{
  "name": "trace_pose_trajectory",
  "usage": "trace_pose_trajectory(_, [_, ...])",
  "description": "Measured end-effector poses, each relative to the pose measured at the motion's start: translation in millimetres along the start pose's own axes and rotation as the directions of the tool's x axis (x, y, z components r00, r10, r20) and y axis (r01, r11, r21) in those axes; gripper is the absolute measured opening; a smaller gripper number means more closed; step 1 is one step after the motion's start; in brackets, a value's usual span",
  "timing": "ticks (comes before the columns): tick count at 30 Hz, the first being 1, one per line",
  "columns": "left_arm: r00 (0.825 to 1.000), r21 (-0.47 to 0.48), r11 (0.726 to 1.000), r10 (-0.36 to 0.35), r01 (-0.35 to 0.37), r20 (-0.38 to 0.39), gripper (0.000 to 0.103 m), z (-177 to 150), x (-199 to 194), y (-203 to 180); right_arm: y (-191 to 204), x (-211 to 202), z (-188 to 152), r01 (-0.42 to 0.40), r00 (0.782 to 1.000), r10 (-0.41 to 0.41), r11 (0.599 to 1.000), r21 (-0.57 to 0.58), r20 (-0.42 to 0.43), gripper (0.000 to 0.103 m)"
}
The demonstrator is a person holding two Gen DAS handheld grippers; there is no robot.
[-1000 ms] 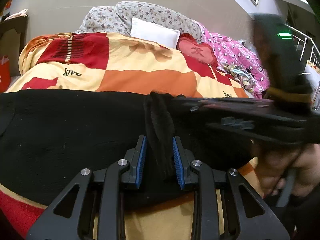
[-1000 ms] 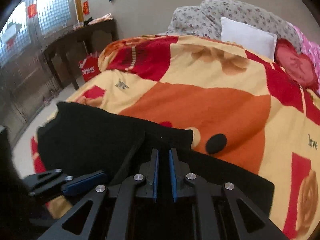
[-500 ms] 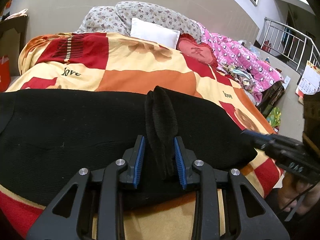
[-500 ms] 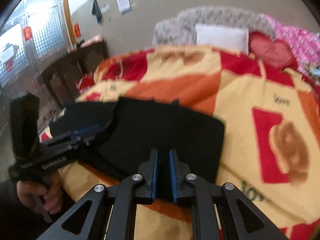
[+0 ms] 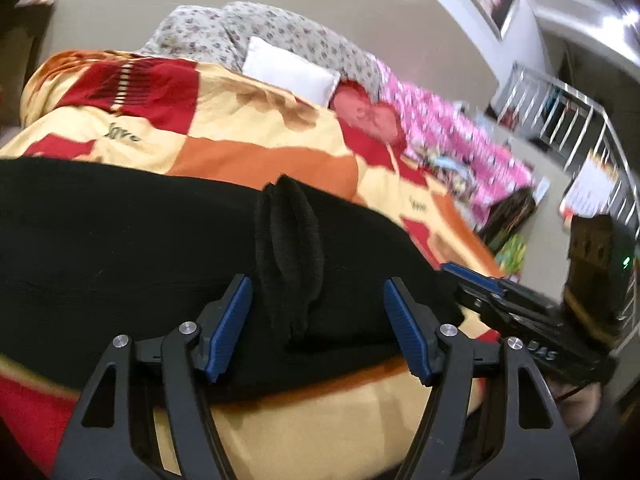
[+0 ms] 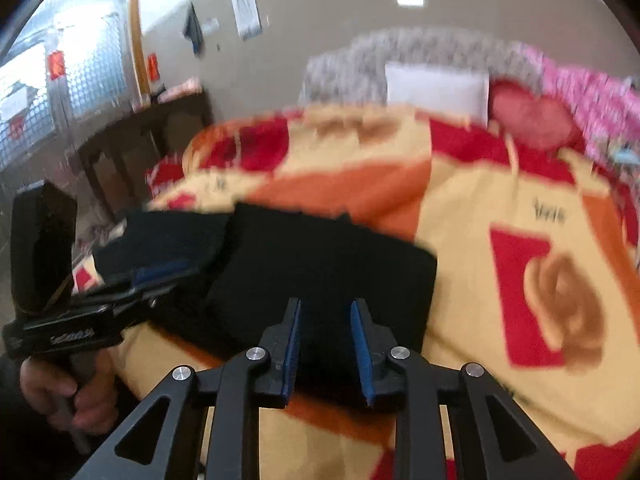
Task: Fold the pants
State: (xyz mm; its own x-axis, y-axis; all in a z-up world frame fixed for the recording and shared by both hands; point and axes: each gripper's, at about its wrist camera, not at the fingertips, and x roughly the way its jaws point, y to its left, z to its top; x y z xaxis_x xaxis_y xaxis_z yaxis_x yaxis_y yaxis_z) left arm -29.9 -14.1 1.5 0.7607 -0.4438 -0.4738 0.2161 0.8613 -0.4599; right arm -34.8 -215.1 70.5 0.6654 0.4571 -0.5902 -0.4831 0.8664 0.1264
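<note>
Black pants [image 5: 120,248] lie folded across the near edge of the bed, on a red, orange and yellow blanket [image 5: 256,120]. In the left wrist view they fill the band from 9 o'clock to about 3 o'clock, with a pinched-up ridge of fabric [image 5: 288,256] standing near centre. The left gripper [image 5: 318,328] is at 6 o'clock, jaws opening, blue pads [image 5: 230,328] spread wide. The ridge sits between them, close to the left pad but not clamped, well clear of the right pad.

The right gripper [image 5: 500,300] shows in the same view at 3 o'clock, at the pants' right end. In the right wrist view that gripper [image 6: 326,344] sits at 6 o'clock, jaws opening, a modest gap between the pads. Black cloth lies under and between them. Pads do not look pressed on it; blurred, hard to be sure.

The pants [image 6: 320,264] there form a dark rectangle at centre, the rest running off toward 9 o'clock. The left gripper [image 6: 160,276] reaches in from 9 o'clock, with a hand [image 6: 68,396] on its handle at 8 o'clock.

White pillow [image 5: 290,70] and floral bedding [image 5: 280,32] at 12 o'clock, pink patterned quilt [image 5: 452,132] toward 2 o'clock. Dark wooden table [image 6: 152,132] beside the bed at 10 o'clock in the right view.
</note>
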Motion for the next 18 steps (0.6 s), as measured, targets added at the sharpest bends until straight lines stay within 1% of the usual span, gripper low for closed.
trace_pose_trajectory(1, [0.999, -0.007, 1.000, 0.024, -0.024, 0.034, 0.069, -4, -12, 1, 3, -1, 0, -0.004, 1.000, 0.004, 1.000, -0.003, 0.024, 0.023])
trace_pose_trajectory(3, [0.996, -0.018, 0.998, 0.067, -0.066, 0.059, 0.069, -8, -28, 5, 10, 1, 0, -0.009, 0.998, 0.010, 1.000, -0.008, 0.056, 0.023])
trace_pose_trajectory(4, [0.994, -0.031, 0.996, 0.084, -0.082, 0.074, 0.069, -9, -39, 7, 14, 9, -2, -0.010, 0.999, 0.011, 1.000, -0.024, 0.037, 0.023])
trace_pose_trajectory(5, [0.989, -0.052, 0.995, 0.096, -0.091, 0.114, 0.069, -12, -55, 12, 16, 17, -5, 0.001, 1.000, -0.001, 0.999, -0.033, -0.001, 0.024])
trace_pose_trajectory(6, [0.979, -0.080, 0.990, 0.125, -0.114, 0.163, 0.069, -14, -73, 18, 17, 30, -11, 0.022, 0.998, -0.024, 0.999, -0.044, -0.051, 0.024])
trace_pose_trajectory(7, [0.964, -0.124, 0.982, 0.166, -0.142, 0.207, 0.069, -16, -90, 27, 17, 24, -15, 0.027, 1.000, -0.026, 0.998, -0.053, 0.004, 0.025])
trace_pose_trajectory(8, [0.956, -0.159, 0.975, 0.190, -0.157, 0.224, 0.069, -17, -98, 33, 16, 24, -16, 0.024, 1.000, -0.024, 0.998, -0.056, 0.003, 0.025])
trace_pose_trajectory(9, [0.945, -0.227, 0.958, 0.227, -0.174, 0.234, 0.069, -18, -108, 47, 15, 23, -17, 0.018, 1.000, -0.018, 0.998, -0.052, 0.007, 0.025])
trace_pose_trajectory(10, [0.941, -0.290, 0.941, 0.244, -0.173, 0.233, 0.069, -19, -113, 58, 12, 22, -17, 0.004, 1.000, -0.004, 0.999, -0.034, 0.009, 0.025])
trace_pose_trajectory(11, [0.941, -0.369, 0.916, 0.253, -0.157, 0.227, 0.069, -22, -117, 72, 10, 22, -17, -0.005, 1.000, 0.005, 1.000, -0.021, 0.014, 0.025])
trace_pose_trajectory(12, [0.940, -0.407, 0.899, 0.267, -0.163, 0.214, 0.069, -24, -117, 80, 8, 22, -18, -0.013, 1.000, 0.014, 1.000, -0.011, 0.021, 0.025])
trace_pose_trajectory(14, [0.931, -0.467, 0.863, 0.310, -0.190, 0.194, 0.069, -29, -117, 92, 8, 21, -19, -0.014, 1.000, 0.014, 1.000, -0.014, 0.028, 0.025])
trace_pose_trajectory(15, [0.929, -0.488, 0.851, 0.320, -0.195, 0.186, 0.069, -30, -116, 97, 9, 22, -20, -0.008, 1.000, 0.009, 1.000, -0.020, 0.029, 0.025])
trace_pose_trajectory(18, [0.929, -0.526, 0.828, 0.327, -0.193, 0.174, 0.069, -32, -115, 106, 13, 23, -20, 0.009, 0.999, -0.007, 0.999, -0.039, 0.035, 0.025])
